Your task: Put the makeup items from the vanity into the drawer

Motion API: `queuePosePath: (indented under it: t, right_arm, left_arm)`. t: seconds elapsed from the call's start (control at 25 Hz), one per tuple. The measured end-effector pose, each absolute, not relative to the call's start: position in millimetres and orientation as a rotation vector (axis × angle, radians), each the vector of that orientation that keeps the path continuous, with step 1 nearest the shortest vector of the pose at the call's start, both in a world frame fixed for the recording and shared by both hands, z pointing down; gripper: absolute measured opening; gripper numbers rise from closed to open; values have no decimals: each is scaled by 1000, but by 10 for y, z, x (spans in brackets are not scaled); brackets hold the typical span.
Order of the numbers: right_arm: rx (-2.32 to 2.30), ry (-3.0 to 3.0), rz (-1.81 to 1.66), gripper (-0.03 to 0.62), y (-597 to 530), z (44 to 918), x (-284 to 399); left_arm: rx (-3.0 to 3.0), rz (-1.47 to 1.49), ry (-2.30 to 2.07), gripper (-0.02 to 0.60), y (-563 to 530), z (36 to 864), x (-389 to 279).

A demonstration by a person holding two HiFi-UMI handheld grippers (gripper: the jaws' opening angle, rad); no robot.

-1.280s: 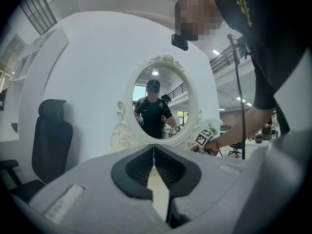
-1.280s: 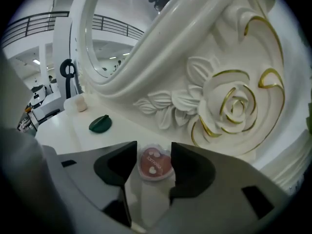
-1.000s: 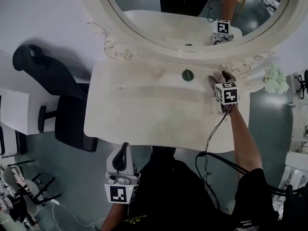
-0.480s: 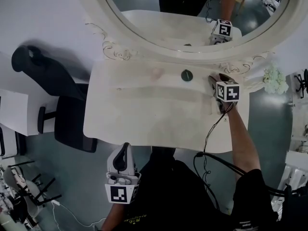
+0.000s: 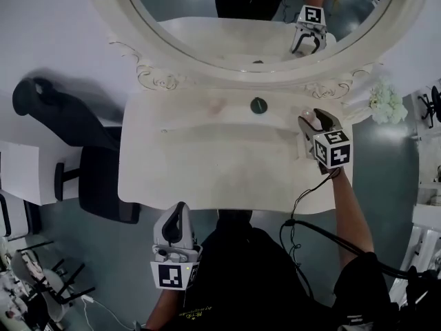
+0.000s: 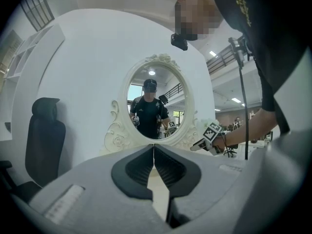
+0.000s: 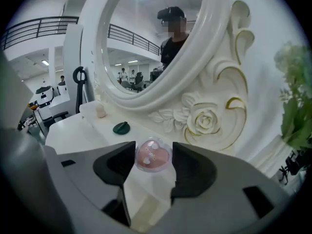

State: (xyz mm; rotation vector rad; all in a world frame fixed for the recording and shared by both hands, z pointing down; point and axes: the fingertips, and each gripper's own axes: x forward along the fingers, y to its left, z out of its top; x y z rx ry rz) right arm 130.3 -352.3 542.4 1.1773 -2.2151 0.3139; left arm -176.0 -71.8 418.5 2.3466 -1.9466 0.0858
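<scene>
**Now the heart compact is gripped and off the vanity**

Clear-cased and pink, the heart-shaped compact (image 7: 152, 156) sits squarely between the pads of the right gripper (image 5: 313, 121), pinched on both sides; the jaws have just been closing, and they now stand clamped on its width rather than fully together. A second ago that gripper was nosed in low against the carved base of the mirror (image 5: 241, 9); it has since come up and back toward the person, so the compact hangs above the right end of the vanity top (image 5: 207, 164) and touches nothing else.

That looks like the pick done and the carry begun; what is left for this item is the trip to the drawer, and no open drawer shows in any view, so it may have to be pulled out first.

The left gripper (image 6: 154, 152) has its jaws pressed together on nothing, held just off the front edge of the vanity and pointing at the mirror; it seems best placed to deal with the drawer.

Further out, a dark green round item (image 5: 258, 105) lies on the top near the mirror's base; a small pale pink thing (image 7: 101, 110) stands beyond it, too small to identify. A black chair (image 5: 76, 129) is at the left; pale flowers (image 5: 386, 105) at the right.
</scene>
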Motion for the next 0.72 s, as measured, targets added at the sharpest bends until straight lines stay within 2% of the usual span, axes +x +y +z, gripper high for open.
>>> queuePosePath:
  t: [0.2, 0.4, 0.72]
  right_arm:
    - [1235, -2200, 292, 236, -3163, 5213, 1693]
    - [1246, -2108, 386, 236, -2862, 5538, 2032]
    - [1142, -2000, 614, 238, -2767, 6049, 2133]
  left_arm:
    - [2411, 28, -1899, 21, -813, 4122, -1592]
    - [2448, 23, -1854, 21, -818, 4129, -1469]
    - [2414, 81, -1850, 21, -740, 4195, -1498]
